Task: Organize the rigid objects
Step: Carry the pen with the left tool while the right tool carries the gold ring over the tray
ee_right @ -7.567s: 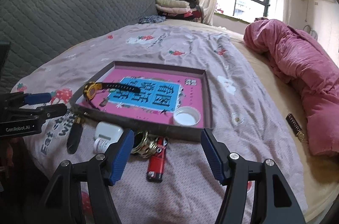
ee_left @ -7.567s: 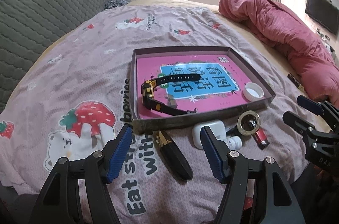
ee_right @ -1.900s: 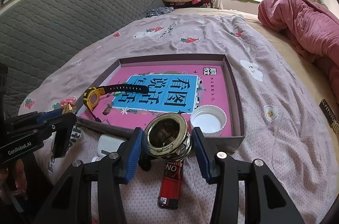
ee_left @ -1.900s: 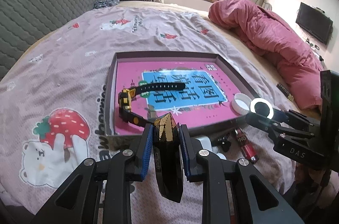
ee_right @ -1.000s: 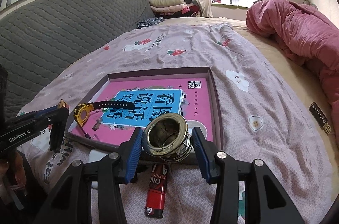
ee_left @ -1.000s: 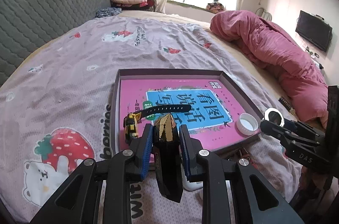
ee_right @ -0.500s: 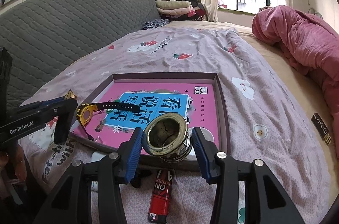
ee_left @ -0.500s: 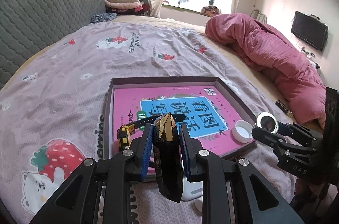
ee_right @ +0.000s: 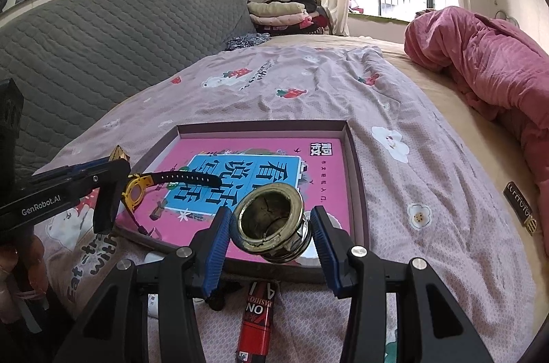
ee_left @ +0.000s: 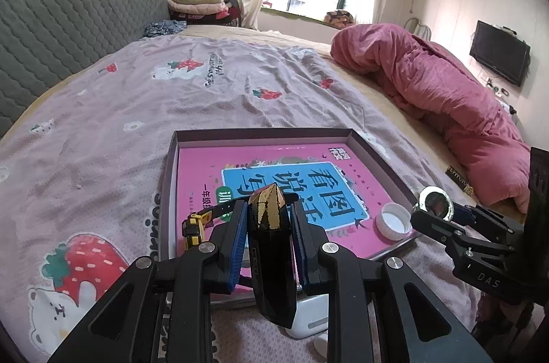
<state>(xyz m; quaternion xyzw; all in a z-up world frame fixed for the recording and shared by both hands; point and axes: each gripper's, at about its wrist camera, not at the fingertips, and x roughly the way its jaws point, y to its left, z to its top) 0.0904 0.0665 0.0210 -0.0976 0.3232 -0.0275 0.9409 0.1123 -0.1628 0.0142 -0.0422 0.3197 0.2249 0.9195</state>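
Both loads are now up off the bed [ee_left: 103,109] and hanging over the near edge of the tray [ee_left: 374,153]. The right claw [ee_right: 271,225] grips the brass ring [ee_right: 271,222]; the left claw [ee_left: 268,227] pinches the black-and-gold case [ee_left: 271,246]. Drop-off looks next.

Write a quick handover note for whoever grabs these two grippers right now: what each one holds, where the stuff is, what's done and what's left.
Left gripper: shut on the black and gold case, held above the tray's near edge.
Right gripper: shut on the metal ring, also above the near edge.
Tray on the bed: holds the watch and the white cap.
Done: those two are in; case and ring are lifted.
Left: set case and ring in the tray, then collect the red lighter and the white box lying on the sheet in front of the tray.
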